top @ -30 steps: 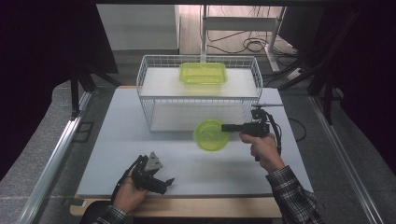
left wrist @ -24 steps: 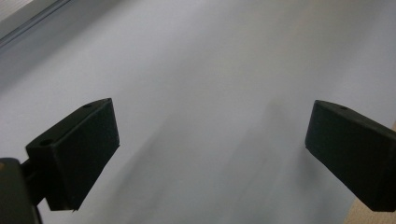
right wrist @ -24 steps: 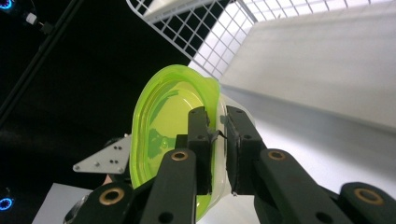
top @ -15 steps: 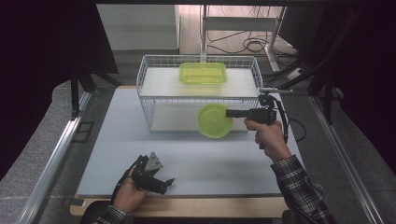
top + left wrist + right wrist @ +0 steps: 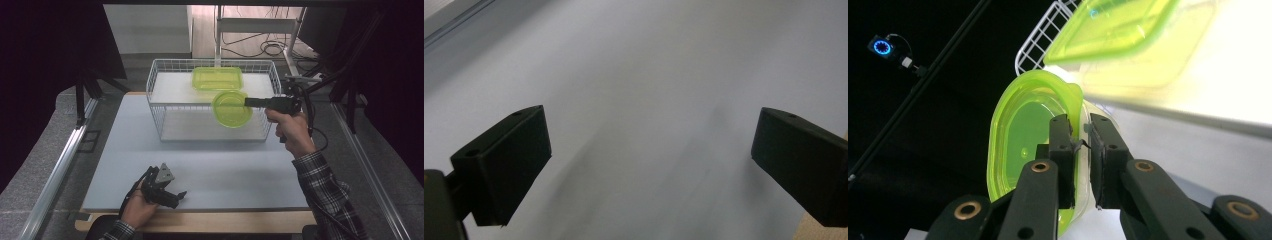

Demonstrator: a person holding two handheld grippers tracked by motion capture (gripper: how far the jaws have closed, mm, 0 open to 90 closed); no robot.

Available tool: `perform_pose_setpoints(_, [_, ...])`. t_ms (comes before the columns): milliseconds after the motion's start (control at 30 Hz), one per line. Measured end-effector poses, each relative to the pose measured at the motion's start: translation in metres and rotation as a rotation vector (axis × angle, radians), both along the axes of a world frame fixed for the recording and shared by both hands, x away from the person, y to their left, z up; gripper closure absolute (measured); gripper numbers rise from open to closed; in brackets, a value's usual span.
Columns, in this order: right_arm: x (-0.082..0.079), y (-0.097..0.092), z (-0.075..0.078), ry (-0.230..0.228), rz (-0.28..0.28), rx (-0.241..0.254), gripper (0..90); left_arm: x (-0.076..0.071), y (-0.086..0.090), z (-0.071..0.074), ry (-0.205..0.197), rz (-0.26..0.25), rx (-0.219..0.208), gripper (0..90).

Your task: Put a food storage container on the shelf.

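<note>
Trouble could come at the wire basket (image 5: pixel 159 107): right gripper (image 5: pixel 1081 145) pinches just the round green bowl (image 5: pixel 231 108) rim, so a bump could knock it loose. Left gripper (image 5: pixel 649 165), bottom left, rests wide apart, holding nothing.

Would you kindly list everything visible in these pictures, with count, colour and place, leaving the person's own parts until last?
Wire rack: one, white, two shelves, at the table's far middle.
Rectangular container: one, yellow-green with lid, on the rack's top shelf.
Round container: one, yellow-green, held in the air at the rack's front right.
Table: one, pale grey top.
Cables: several, dark, on the floor beyond the table.
Right gripper: black, shut on the round container's rim.
Left gripper: black, open, low over the table's near edge.
Hands: two; plaid sleeve at right.
</note>
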State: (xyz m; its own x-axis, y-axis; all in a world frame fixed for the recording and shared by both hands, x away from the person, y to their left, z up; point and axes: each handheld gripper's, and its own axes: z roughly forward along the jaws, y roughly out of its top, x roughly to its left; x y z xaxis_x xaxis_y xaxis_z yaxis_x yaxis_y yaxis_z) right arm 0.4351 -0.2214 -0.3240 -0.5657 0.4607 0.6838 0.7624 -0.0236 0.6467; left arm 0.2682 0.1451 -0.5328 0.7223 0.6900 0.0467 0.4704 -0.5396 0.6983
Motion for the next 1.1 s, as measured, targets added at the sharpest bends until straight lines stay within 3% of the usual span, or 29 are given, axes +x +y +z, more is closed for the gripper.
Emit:
perform_pose_setpoints(467, [0.020,0.014,0.037,-0.065,-0.053,-0.008,81.4,0.000,0.000,0.000,0.002,0.002,-0.005,2.6])
perform_pose_setpoints(1100, [0.051,0.038,0.058,-0.105,-0.147,-0.032,81.3,0.000,0.001,0.000,0.002,-0.001,0.000,2.6])
